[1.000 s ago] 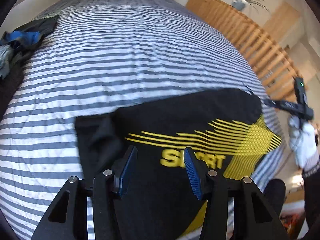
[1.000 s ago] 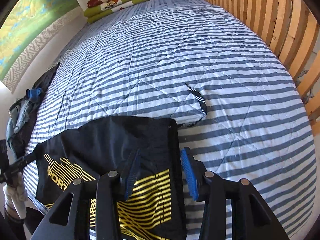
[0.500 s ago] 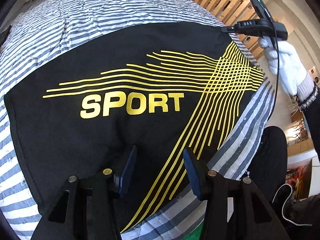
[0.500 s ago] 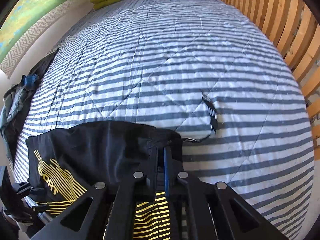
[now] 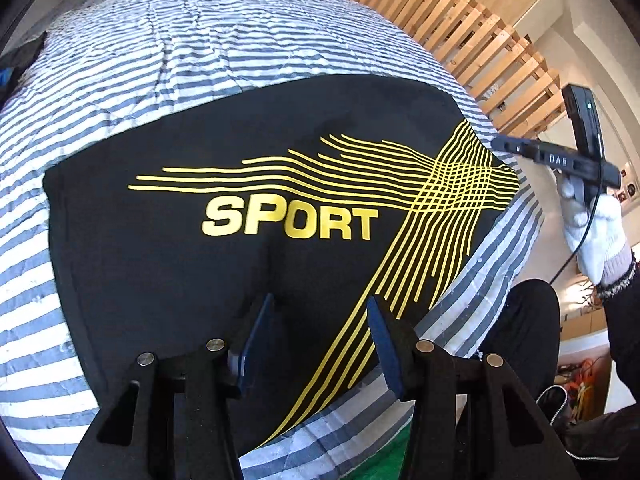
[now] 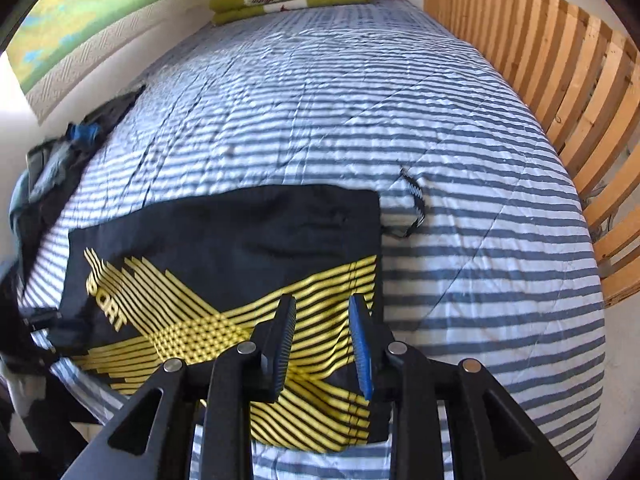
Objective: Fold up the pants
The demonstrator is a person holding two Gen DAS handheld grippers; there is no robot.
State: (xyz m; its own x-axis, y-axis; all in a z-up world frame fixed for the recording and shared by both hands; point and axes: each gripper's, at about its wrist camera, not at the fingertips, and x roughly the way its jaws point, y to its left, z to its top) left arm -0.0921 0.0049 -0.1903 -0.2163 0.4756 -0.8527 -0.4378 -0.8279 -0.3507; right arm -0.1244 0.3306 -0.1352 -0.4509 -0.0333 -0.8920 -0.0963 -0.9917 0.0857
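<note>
The black pants [image 5: 168,280] with yellow lines and the word SPORT lie flat and folded on the striped bed cover [image 5: 200,52], near its front edge. The left gripper [image 5: 316,344] hangs over the near part of the pants with its jaws spread and nothing between them. The right gripper [image 6: 322,344] is above the yellow lines at the other end; its jaws have just been opening and stand a little apart, pinching nothing. A white-gloved hand [image 5: 596,224] holds it.
</note>
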